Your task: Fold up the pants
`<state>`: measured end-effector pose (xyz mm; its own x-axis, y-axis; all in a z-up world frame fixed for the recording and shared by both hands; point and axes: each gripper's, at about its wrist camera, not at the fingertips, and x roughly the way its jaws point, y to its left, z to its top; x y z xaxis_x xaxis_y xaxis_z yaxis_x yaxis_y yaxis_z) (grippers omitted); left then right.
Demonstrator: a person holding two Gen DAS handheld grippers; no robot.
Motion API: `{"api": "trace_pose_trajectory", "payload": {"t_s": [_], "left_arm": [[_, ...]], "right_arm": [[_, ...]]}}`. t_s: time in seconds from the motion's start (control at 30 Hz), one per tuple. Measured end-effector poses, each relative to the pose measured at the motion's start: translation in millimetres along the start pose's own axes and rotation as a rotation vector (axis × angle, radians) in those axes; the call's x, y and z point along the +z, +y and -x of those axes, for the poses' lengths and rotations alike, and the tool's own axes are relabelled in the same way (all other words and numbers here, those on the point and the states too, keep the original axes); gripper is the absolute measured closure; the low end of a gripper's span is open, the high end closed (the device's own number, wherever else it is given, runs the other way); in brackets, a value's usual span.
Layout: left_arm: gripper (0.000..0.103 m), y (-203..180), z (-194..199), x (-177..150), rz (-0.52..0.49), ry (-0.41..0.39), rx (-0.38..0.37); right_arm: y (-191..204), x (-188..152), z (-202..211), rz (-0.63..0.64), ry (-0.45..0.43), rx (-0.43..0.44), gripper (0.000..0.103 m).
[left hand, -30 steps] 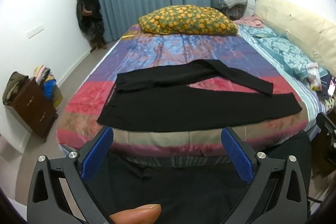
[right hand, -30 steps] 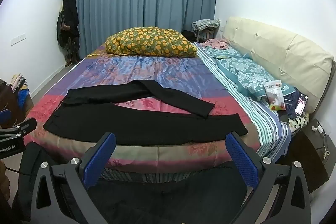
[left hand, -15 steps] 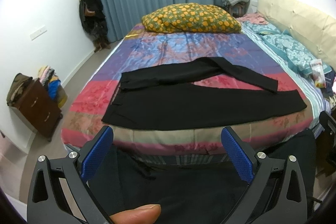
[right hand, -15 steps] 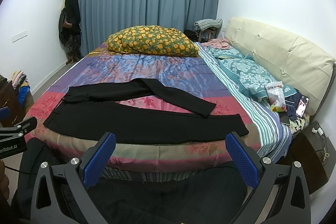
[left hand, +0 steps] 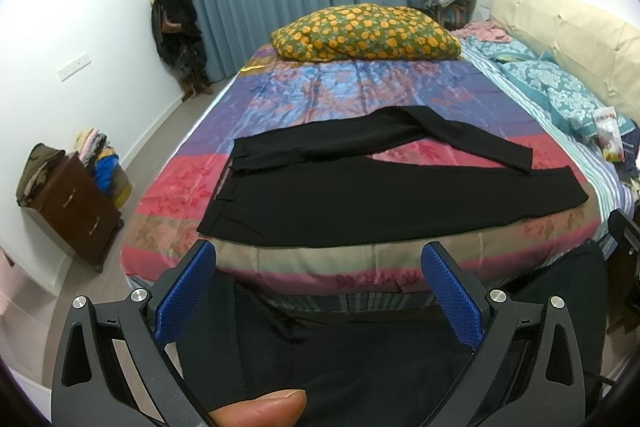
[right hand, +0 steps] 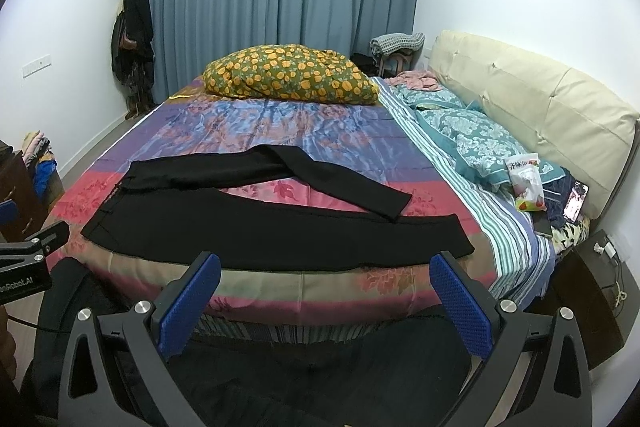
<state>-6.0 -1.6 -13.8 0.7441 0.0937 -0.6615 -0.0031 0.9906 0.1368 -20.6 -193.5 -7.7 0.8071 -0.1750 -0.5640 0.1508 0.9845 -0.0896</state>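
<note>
Left tongs [left hand: 318,281] and right tongs [right hand: 326,291] both spread apart, black pants [left hand: 340,203] just beyond, untouched

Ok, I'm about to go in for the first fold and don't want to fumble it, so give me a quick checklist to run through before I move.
1. Left tongs open and empty: ok.
2. Right tongs open and empty: ok.
3. Black pants laid out on the bed, waistband to the left: ok.
4. Both legs flat and straight: not ok; the near leg lies straight, the far leg bends and angles toward the near one.
5. Nothing lying on the pants: ok; the floral pillow sits well behind them.
6. Tongs touching the fabric: not ok; both hang short of the bed edge.
</note>
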Motion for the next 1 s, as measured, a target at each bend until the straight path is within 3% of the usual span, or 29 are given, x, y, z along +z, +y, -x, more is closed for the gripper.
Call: {"api": "trace_pose_trajectory", "payload": {"t_s": [1.0], "left_arm": [[0.000,5.6,-4.1,-0.6,0.016,0.008,-0.006]], "right_arm": [[7.1,-3.3,-6.1,0.019,0.023,0.003,0.000]]}}
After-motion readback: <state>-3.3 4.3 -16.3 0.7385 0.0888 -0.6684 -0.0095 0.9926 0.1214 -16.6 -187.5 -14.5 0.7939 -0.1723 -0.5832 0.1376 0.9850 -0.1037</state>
